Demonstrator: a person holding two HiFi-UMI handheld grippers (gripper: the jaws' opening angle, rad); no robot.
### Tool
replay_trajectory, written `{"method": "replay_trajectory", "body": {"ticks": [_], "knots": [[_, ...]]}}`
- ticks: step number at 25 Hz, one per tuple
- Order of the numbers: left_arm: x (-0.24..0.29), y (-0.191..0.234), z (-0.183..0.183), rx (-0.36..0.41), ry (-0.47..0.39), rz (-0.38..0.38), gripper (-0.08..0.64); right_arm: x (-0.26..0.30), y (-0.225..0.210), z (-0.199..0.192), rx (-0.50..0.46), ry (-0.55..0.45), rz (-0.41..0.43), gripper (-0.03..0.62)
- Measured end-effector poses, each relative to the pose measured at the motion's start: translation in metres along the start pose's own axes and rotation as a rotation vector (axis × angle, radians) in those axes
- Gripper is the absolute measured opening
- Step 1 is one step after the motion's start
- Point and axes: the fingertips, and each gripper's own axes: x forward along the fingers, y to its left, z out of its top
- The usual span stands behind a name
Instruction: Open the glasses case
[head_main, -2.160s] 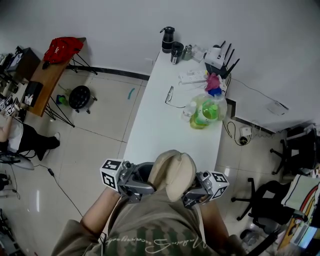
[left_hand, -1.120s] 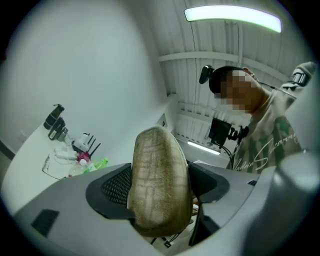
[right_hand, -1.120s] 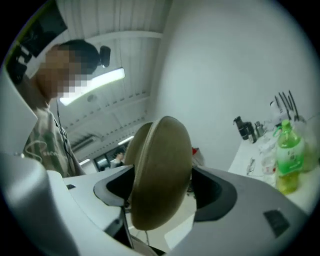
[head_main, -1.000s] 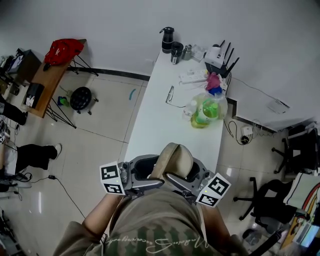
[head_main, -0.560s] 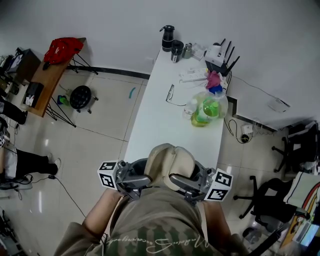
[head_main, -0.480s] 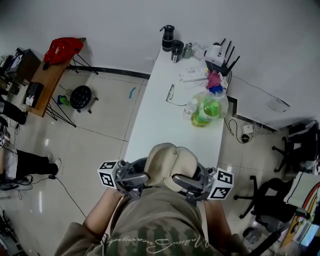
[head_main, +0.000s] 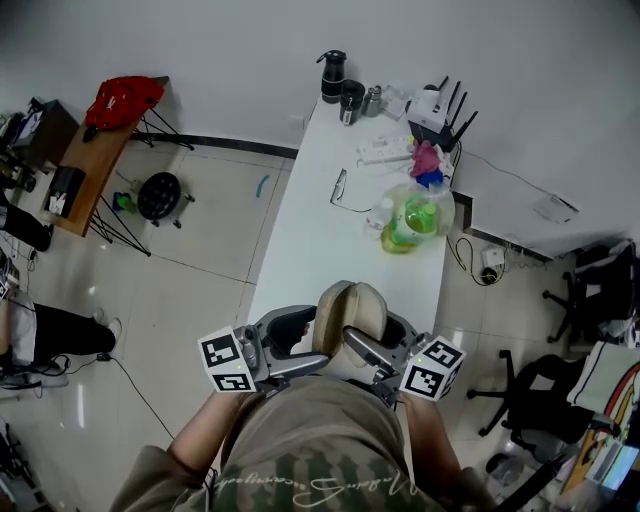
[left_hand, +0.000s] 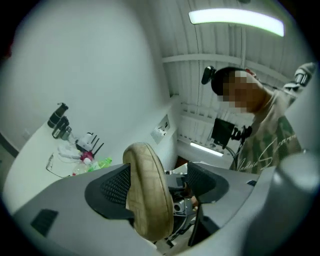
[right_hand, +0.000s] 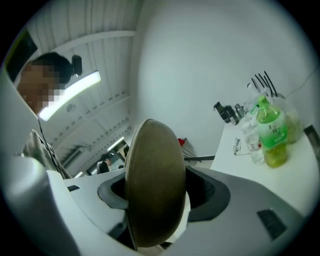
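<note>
I hold a beige oval glasses case (head_main: 350, 310) on edge in the air over the near end of the white table (head_main: 320, 250). My right gripper (head_main: 365, 348) grips it from the right. Its jaws have just been closing, and in the right gripper view the case (right_hand: 152, 185) fills the space between both pads (right_hand: 210, 192). My left gripper (head_main: 303, 340) is at the case's left end. In the left gripper view the case (left_hand: 147, 195) rests against the left pad (left_hand: 111, 187), with a visible gap to the other pad.
Farther along the table lie a pair of glasses (head_main: 340, 190), a green bottle (head_main: 405, 225), a power strip (head_main: 385, 152), a router (head_main: 437, 110) and a black flask (head_main: 333, 78). A stool (head_main: 160, 195) stands on the floor at left; office chairs (head_main: 530, 400) stand at right.
The case showed two rounded halves side by side; now it looks narrower and stands on edge. The right gripper's marker cube has rolled and dropped a little.
</note>
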Motion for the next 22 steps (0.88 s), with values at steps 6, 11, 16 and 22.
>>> {"method": "replay_trajectory", "body": {"ticks": [6, 11, 16, 22], "knots": [[0.002, 0.025, -0.011, 0.063, 0.069, 0.163, 0.322, 0.008, 0.015, 0.001, -0.052, -0.008, 0.016, 0.291], [-0.008, 0.034, -0.011, -0.086, 0.05, 0.144, 0.131, 0.0, 0.025, 0.015, 0.107, -0.105, 0.176, 0.281], [-0.014, 0.026, 0.001, -0.152, -0.035, 0.064, 0.103, -0.001, 0.045, 0.018, 0.012, -0.096, 0.274, 0.273], [-0.017, 0.042, -0.001, -0.036, -0.012, 0.226, 0.104, 0.011, 0.026, 0.002, -0.322, 0.03, 0.0, 0.273]]}}
